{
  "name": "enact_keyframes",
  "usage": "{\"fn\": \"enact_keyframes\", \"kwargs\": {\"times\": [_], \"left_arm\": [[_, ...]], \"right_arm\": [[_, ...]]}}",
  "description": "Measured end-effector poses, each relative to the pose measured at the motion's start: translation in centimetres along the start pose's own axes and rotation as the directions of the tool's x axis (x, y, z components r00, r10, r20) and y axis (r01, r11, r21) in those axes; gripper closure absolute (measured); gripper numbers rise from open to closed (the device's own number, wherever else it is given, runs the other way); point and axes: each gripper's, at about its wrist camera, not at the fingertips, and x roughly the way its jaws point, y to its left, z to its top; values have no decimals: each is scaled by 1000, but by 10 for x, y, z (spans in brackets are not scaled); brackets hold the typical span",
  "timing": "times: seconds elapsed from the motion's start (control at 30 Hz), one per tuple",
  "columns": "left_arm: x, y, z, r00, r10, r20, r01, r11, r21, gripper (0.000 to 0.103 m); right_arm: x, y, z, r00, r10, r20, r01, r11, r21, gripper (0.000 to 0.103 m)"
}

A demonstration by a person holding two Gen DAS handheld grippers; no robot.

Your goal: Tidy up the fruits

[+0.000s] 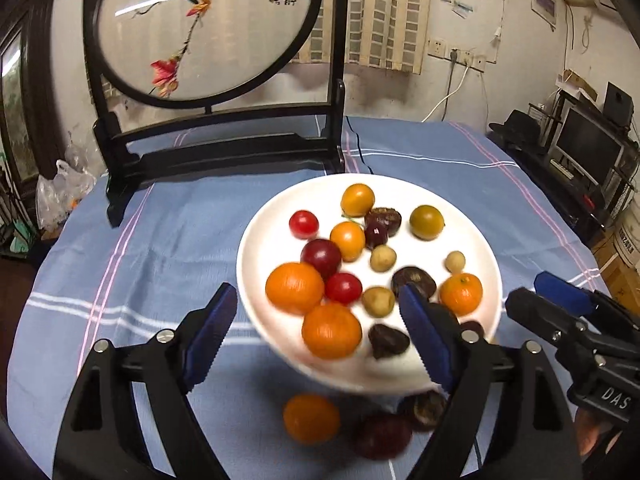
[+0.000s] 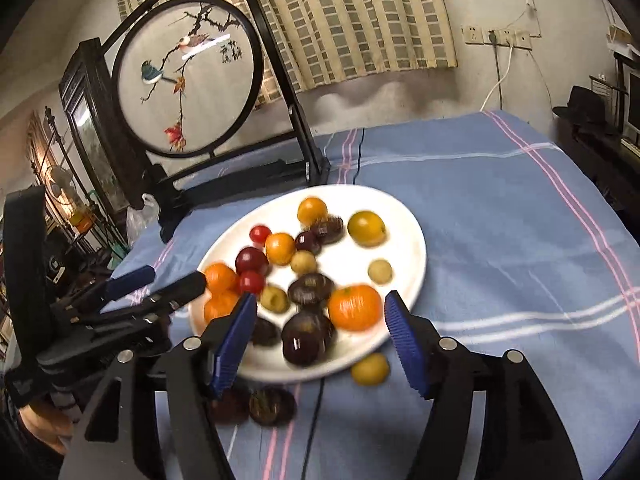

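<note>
plate (image 1: 256, 240) between open left tongs (image 1: 316, 340)

plate (image 1: 256, 256): white, plain
fruits (image 1: 294, 288): orange, red, dark purple, yellow-green and pale tan
cloth (image 1: 160, 232): blue, crossed by white and pink stripes
left claw (image 1: 316, 340): black, with blue ridged pads
right claw (image 2: 320, 340): black, with blue ridged pads
round screen (image 1: 200, 28): pale panel with birds and red leaves, framed in black
</note>
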Motion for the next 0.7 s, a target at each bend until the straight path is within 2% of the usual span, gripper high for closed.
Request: {"fn": "enact_keyframes", "kwargs": {"times": [0.43,0.7], "left_arm": [[-39,7,-72,999,-4,-46,4,1000,-10,16],[-35,23,-100,997,6,-79,-6,1000,-1,14]], "right_arm": [[-29,-10,-64,994,-69,-84,68,998,-9,35],[-19,18,-88,982,-130,-137,107,981,-163,35]]}}
